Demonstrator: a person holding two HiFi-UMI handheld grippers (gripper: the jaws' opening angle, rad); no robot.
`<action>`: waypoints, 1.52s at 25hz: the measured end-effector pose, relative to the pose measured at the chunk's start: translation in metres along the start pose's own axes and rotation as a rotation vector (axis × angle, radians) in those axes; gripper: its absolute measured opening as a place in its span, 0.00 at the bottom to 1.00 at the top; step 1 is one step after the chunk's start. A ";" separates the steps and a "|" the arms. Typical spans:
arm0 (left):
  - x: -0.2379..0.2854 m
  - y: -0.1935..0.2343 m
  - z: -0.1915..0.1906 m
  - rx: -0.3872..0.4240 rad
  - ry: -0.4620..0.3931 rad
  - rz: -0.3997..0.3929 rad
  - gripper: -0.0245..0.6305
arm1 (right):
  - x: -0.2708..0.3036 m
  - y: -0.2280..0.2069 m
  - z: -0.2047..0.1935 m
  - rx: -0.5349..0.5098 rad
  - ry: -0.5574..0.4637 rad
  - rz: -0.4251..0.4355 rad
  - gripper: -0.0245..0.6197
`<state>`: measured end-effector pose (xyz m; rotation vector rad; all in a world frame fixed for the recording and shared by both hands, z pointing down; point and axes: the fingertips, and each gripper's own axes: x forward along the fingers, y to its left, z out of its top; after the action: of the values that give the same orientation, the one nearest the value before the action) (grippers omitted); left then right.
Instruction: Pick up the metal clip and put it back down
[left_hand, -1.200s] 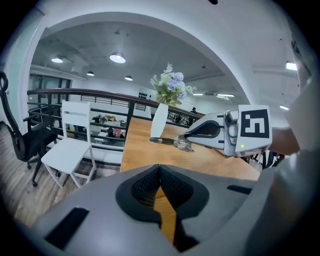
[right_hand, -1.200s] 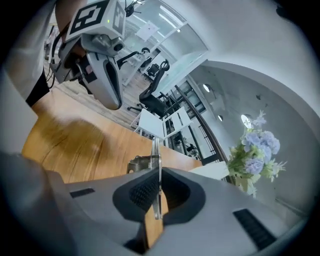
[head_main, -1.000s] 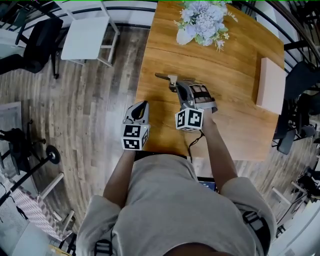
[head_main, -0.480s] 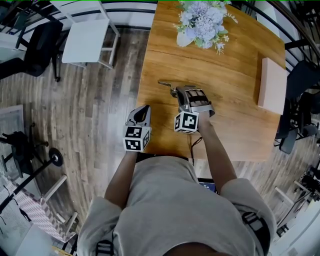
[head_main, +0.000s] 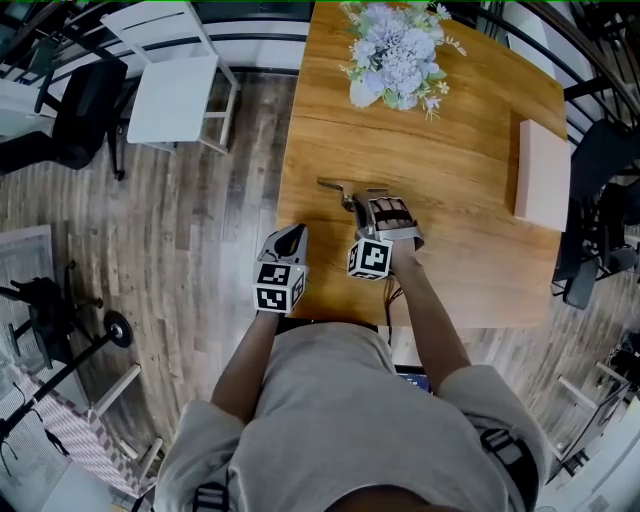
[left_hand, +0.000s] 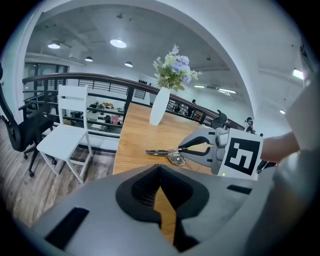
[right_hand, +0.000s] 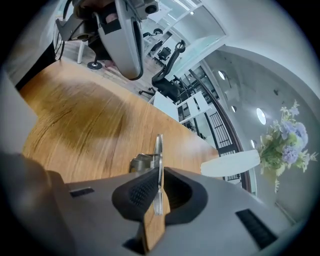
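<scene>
Right claw (right_hand: 159, 192) clamped tight on metal clip (right_hand: 158, 147); clip juts forward beyond tips.

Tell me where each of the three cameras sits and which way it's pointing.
Head view: on the person's head, facing steeply down at the table; shows shoulders, arms, left gripper, right gripper.
Left gripper view: on the left gripper, facing along its shut, empty jaws across the table toward the flowers.
Right gripper view: on the right gripper, facing along its jaws, shut on the metal clip, past the table edge toward chairs.
Shared: head and left gripper views both show the right gripper holding the metal clip.
</scene>
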<state>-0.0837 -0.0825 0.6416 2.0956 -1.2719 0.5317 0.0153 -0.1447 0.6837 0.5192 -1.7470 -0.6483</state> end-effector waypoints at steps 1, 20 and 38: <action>0.000 -0.001 0.000 -0.005 0.003 -0.006 0.07 | 0.000 0.002 -0.001 0.004 0.004 0.006 0.09; 0.005 -0.012 0.011 0.068 0.029 -0.101 0.07 | -0.028 0.016 -0.016 0.632 -0.001 0.015 0.32; -0.036 -0.060 0.102 0.152 -0.151 -0.229 0.07 | -0.146 -0.050 0.004 1.429 -0.279 -0.230 0.08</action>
<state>-0.0444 -0.1093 0.5278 2.4098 -1.0809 0.3851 0.0500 -0.0880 0.5439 1.6532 -2.2358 0.5515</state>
